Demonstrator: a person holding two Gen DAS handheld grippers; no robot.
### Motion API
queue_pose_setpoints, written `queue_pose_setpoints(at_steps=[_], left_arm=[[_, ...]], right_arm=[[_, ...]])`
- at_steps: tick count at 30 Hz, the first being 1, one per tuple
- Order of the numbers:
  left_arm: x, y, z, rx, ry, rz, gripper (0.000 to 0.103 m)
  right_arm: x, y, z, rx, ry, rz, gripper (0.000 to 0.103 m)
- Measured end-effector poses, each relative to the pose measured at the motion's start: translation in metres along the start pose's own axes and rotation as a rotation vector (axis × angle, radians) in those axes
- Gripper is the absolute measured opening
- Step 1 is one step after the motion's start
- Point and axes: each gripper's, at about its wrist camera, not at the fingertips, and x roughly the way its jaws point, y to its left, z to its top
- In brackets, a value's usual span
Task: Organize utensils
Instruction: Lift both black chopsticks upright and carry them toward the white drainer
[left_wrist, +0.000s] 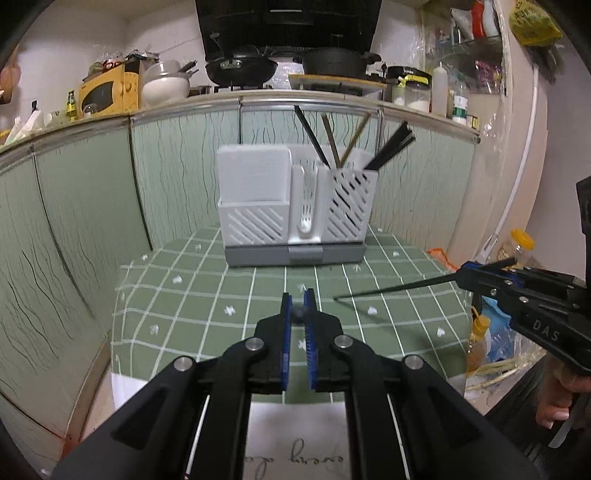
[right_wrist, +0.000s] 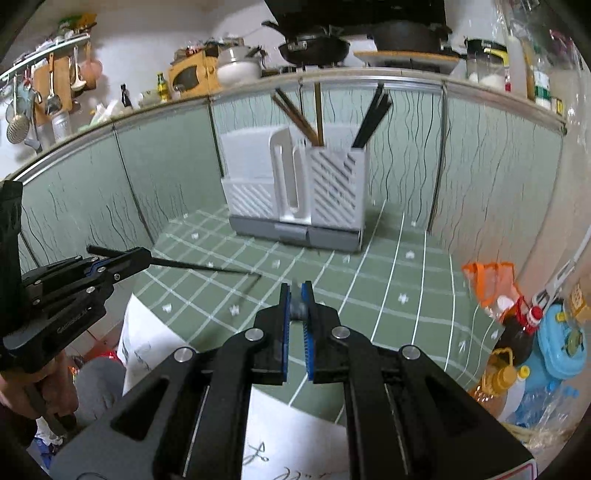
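Note:
A white slotted utensil holder on a grey base stands at the back of the green checked tablecloth; it also shows in the right wrist view. Several black and brown chopsticks stand in its right compartment. My left gripper is shut on a black chopstick seen end-on; the other view shows it holding that chopstick level above the cloth. My right gripper is shut on another black chopstick; the left wrist view shows it with that chopstick pointing left.
Green patterned panels wall the table at the back and sides. A counter above holds a wok, a pot, a yellow microwave and jars. Bottles and bags crowd the right edge. White paper lies at the front.

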Motion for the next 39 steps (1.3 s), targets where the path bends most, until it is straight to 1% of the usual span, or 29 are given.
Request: queue_pose_setpoints(at_steps=[3, 13, 25, 31, 39], left_arm=[[-0.004, 0.004, 0.012, 0.004, -0.017, 0.003, 0.008], [-0.011, 0.008, 0.039, 0.022, -0.036, -0.022, 0.008], [-0.015, 0.001, 0.070, 0.051, -0.079, -0.051, 0.008], [-0.016, 0.000, 0.095, 0.041, -0.101, -0.079, 0.008], [-0.020, -0.008, 0.142, 0.061, -0.149, -0.109, 0.008]], right_arm=[[-0.005, 0.000, 0.013, -0.007, -0.027, -0.002, 0.006], [-0.014, -0.004, 0.043, -0.018, -0.064, 0.000, 0.006], [-0.032, -0.021, 0.076, -0.010, -0.099, -0.001, 0.006], [-0.038, -0.028, 0.095, -0.005, -0.113, 0.007, 0.006], [-0.046, -0.040, 0.129, 0.001, -0.143, 0.006, 0.006]])
